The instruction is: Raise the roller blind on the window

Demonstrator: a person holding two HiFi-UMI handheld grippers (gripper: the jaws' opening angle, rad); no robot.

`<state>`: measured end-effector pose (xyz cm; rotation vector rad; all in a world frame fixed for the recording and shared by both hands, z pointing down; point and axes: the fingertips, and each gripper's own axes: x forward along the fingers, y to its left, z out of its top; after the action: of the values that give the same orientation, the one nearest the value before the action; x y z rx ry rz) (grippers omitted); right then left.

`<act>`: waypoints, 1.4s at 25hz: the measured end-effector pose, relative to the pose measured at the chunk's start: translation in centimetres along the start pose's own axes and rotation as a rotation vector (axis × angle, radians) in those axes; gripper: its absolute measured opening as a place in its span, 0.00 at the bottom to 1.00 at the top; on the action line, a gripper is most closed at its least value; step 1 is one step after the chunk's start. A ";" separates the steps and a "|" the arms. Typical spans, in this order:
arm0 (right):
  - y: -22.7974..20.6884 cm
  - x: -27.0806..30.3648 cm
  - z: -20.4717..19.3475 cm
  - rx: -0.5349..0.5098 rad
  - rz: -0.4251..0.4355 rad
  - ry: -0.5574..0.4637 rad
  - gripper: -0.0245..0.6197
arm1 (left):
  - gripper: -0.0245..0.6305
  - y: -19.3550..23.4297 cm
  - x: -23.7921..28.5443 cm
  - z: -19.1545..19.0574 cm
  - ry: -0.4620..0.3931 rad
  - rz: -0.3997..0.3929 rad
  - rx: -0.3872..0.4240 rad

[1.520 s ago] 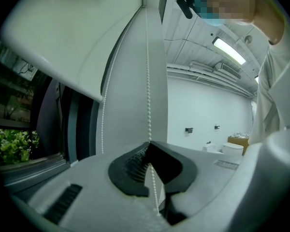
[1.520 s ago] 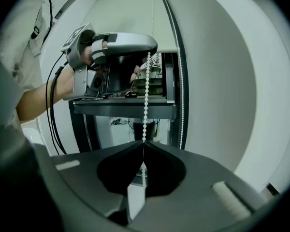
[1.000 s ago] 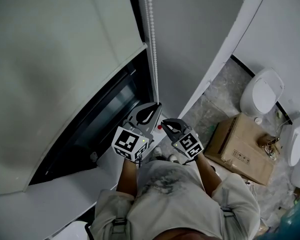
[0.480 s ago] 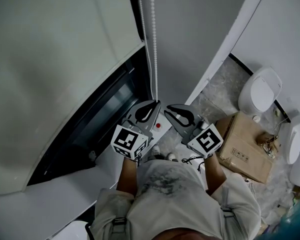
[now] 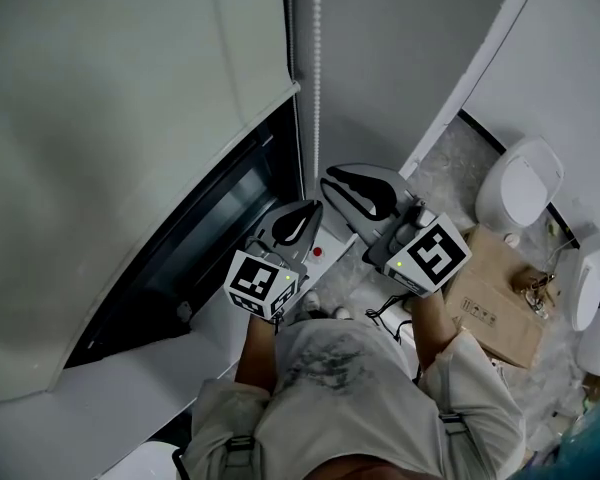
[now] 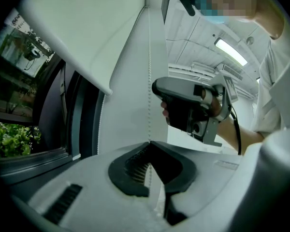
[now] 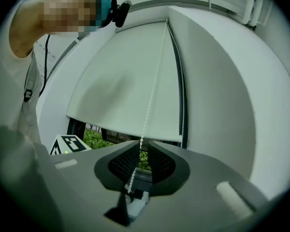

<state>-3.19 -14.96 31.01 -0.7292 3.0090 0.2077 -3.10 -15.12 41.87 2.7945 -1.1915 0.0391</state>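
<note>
The white roller blind (image 5: 130,118) hangs partly down over the dark window (image 5: 205,233); through the gap below its bottom bar (image 7: 125,132), greenery shows. The white bead chain (image 5: 316,68) drops along the frame's right side. My left gripper (image 5: 310,208) is shut on the chain (image 6: 149,76), which enters its closed jaws (image 6: 150,143). My right gripper (image 5: 328,180) sits higher, just above and right of the left one. Its jaws (image 7: 144,143) stand a little apart, and the chain (image 7: 152,95) runs loosely between them.
A white sill (image 5: 130,393) runs below the window. On the floor to the right stand a cardboard box (image 5: 500,303) and a white toilet (image 5: 525,183). A grey wall (image 5: 400,48) lies behind the chain.
My right gripper has risen along the chain, from beside the left gripper to above it. The left gripper has kept still on the chain.
</note>
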 end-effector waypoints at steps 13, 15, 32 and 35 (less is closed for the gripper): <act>-0.9 2.4 4.7 -0.018 0.026 -0.062 0.14 | 0.05 -0.1 0.2 0.0 -0.001 -0.017 -0.003; -0.9 2.5 4.8 -0.008 0.025 -0.059 0.07 | 0.05 -0.2 0.2 0.0 -0.002 -0.018 -0.004; -0.8 2.4 -0.4 0.028 -0.019 0.014 0.05 | 0.05 0.7 0.7 -5.0 0.089 -0.013 -0.038; -0.7 1.8 -1.4 0.028 -0.026 0.020 0.05 | 0.05 0.4 0.9 -6.0 0.101 -0.017 -0.042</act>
<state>-4.48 -16.63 32.14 -0.7715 3.0134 0.1583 -2.66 -15.41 47.96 2.7306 -1.1326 0.1511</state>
